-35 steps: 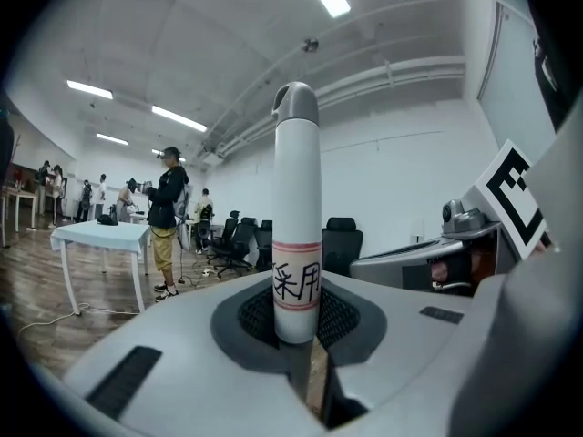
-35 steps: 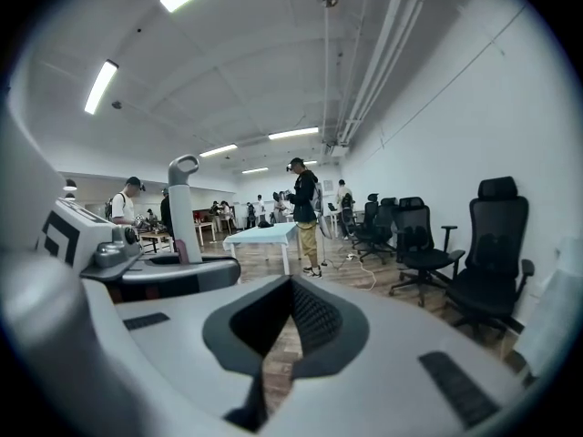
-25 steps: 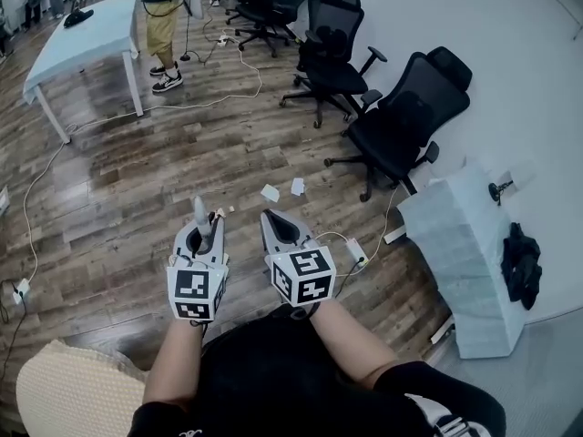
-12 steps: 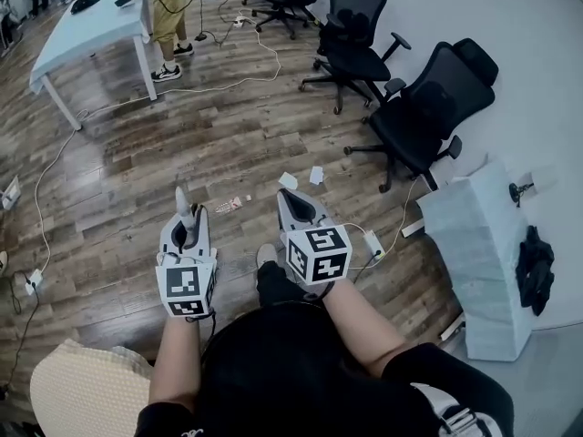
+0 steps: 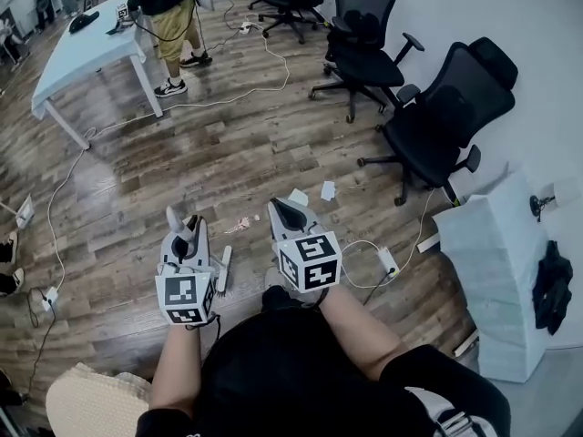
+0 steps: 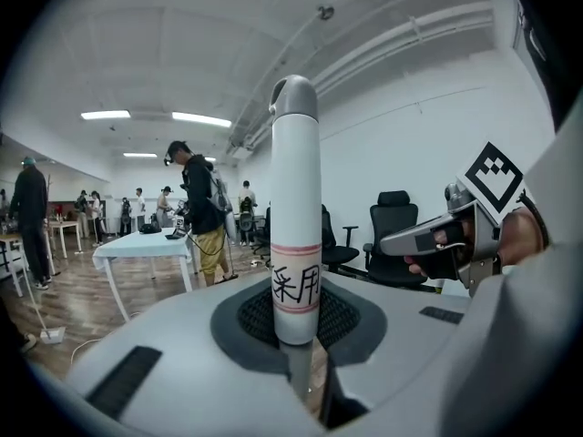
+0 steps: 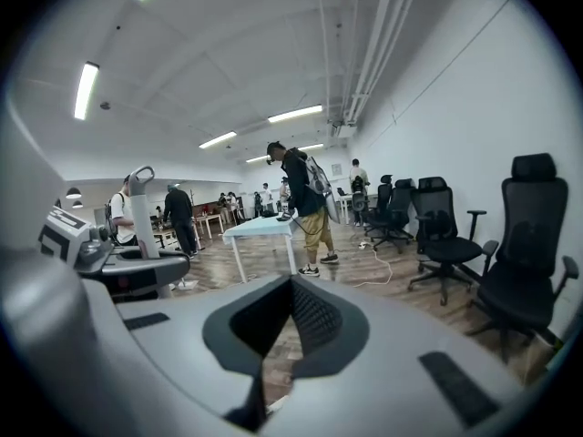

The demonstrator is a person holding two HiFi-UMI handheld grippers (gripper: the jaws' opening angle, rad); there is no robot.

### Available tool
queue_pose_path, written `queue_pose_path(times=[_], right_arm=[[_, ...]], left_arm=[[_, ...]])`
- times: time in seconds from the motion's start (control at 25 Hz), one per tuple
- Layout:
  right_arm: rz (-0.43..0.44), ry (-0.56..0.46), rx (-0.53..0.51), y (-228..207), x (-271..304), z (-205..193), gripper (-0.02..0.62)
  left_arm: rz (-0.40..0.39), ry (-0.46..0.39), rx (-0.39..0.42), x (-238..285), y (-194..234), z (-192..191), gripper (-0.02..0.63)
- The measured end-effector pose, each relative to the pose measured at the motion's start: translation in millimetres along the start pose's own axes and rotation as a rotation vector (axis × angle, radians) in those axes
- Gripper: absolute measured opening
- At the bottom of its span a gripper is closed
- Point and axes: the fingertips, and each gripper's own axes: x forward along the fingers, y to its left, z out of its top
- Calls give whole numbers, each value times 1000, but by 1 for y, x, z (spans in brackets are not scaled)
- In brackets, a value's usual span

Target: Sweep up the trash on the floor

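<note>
Left gripper [image 5: 185, 237]: clamped on upright handle [image 6: 294, 217]. Right gripper [image 5: 288, 215]: jaws together, empty. Paper scraps [image 5: 328, 190] on floor [image 5: 228, 153] ahead.

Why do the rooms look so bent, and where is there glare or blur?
Head view: wide lens bows the room; pale glare on the wood floor. Left gripper view: fisheye with dark corners; the white handle is sharp, foreground soft. Right gripper view: same fisheye; ceiling lights blow out.

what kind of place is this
Most likely an open-plan office or lab workspace: black office chairs along the white wall, a white table with people standing by it, and cables trailing over the wood-look floor.
</note>
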Motion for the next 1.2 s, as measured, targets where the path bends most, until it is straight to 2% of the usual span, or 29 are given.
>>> queue_pose_path(times=[0.44, 0.64, 0.96, 1.2], right_arm=[[11, -16, 197, -108, 30, 6, 14], [6, 19, 200, -139, 34, -13, 14], [-23, 48, 252, -173, 39, -27, 14], [-45, 75, 255, -171, 43, -32, 14]], left_arm=[[-91, 65, 118, 103, -53, 37, 33], [-97, 63, 135, 142, -68, 49, 32], [-103, 62, 161, 175, -69, 59, 33], [-127, 44, 174, 191, -57, 68, 34]])
